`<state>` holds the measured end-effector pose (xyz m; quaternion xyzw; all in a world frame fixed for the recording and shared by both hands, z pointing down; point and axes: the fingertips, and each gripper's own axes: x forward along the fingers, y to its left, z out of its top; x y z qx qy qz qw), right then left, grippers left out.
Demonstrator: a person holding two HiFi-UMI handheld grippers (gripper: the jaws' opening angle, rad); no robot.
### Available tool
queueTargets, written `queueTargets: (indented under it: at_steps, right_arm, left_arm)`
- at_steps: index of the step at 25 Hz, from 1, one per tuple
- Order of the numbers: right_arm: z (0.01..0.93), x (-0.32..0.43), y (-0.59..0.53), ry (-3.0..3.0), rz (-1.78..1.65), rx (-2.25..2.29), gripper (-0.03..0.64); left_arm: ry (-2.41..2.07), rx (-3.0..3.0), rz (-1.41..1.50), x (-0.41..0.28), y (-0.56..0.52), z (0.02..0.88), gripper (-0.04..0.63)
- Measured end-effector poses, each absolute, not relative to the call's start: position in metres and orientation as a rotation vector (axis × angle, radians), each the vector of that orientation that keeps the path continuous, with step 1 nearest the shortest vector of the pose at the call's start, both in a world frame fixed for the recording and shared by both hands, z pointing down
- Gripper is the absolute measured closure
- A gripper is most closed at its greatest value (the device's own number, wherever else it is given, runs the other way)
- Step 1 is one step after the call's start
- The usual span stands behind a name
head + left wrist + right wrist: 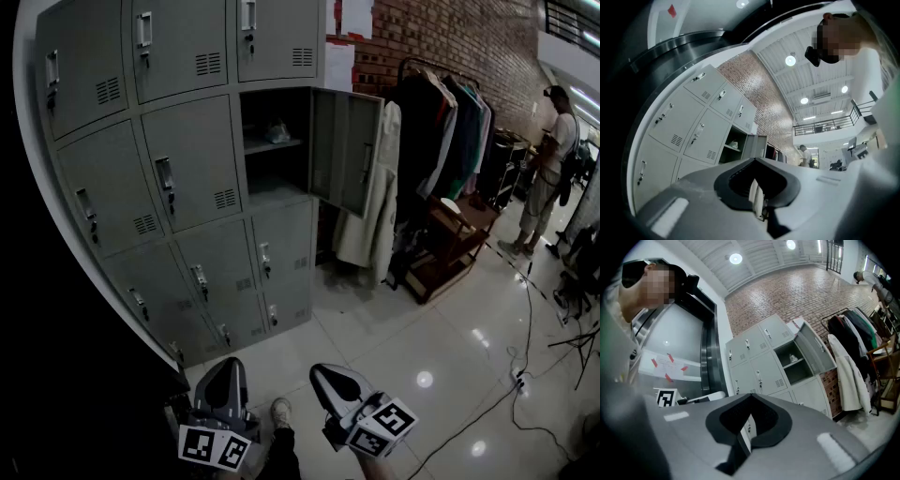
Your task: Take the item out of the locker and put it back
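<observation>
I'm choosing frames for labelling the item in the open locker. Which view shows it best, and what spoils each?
Head view: dim, left corner black, lockers bowed by the lens, lamp glare on the floor, yet the item shows largest. Left gripper view: brighter, item tiny. Right gripper view: well lit, item small, rim dark.

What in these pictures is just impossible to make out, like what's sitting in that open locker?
- Item on the shelf of the open locker: head view, too small and dim to name; both gripper views no better.
- Space under that shelf: head view, lost in shadow.
- Person at far right: head view, too small to tell what they are doing.
</observation>
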<state>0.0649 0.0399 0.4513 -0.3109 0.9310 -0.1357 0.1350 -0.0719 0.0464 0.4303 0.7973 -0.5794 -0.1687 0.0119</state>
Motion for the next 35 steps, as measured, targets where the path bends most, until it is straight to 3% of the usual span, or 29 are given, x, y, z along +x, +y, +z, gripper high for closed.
queueTargets:
  at_steps: [8, 20, 24, 26, 28, 29, 31, 35]
  right_arm:
    - [0.406, 0.002, -0.135, 2.693, -0.319, -0.928, 0.617]
    - [0.387, -0.030, -0.279, 2.741, -0.282, -0.959, 0.617]
    - [0.364, -0.040, -0.326, 2.773, -0.112, -0.962, 0.617]
    - [0.345, -0.046, -0.369, 2.789, -0.009, -0.980, 0.551]
    - [0.324, -0.057, -0.427, 2.800, 0.020, -1.003, 0.264]
    - [0.312, -0.062, -0.461, 2.798, 0.022, -1.039, 0.207]
    - [0.289, -0.068, -0.531, 2.781, 0.004, -1.165, 0.175]
    - [0.273, -0.072, -0.637, 2.787, -0.063, -1.437, 0.173]
  left_arm:
    - [-1.837, 2.509, -0.562, -0.156, -0.135, 0.379, 0.591]
    - [-1.776, 2.595, -0.546, -0.159, -0.271, 0.357, 0.591]
    - [-1.831, 2.540, -0.547, -0.163, -0.295, 0.356, 0.591]
    - [-1.860, 2.519, -0.550, -0.167, -0.304, 0.356, 0.591]
    - [-1.872, 2.493, -0.538, -0.170, -0.312, 0.361, 0.591]
    - [-1.876, 2.481, -0.529, -0.172, -0.315, 0.364, 0.591]
    - [-1.896, 2.461, -0.507, -0.176, -0.319, 0.370, 0.591]
    - [-1.953, 2.415, -0.491, -0.193, -0.325, 0.375, 0.591]
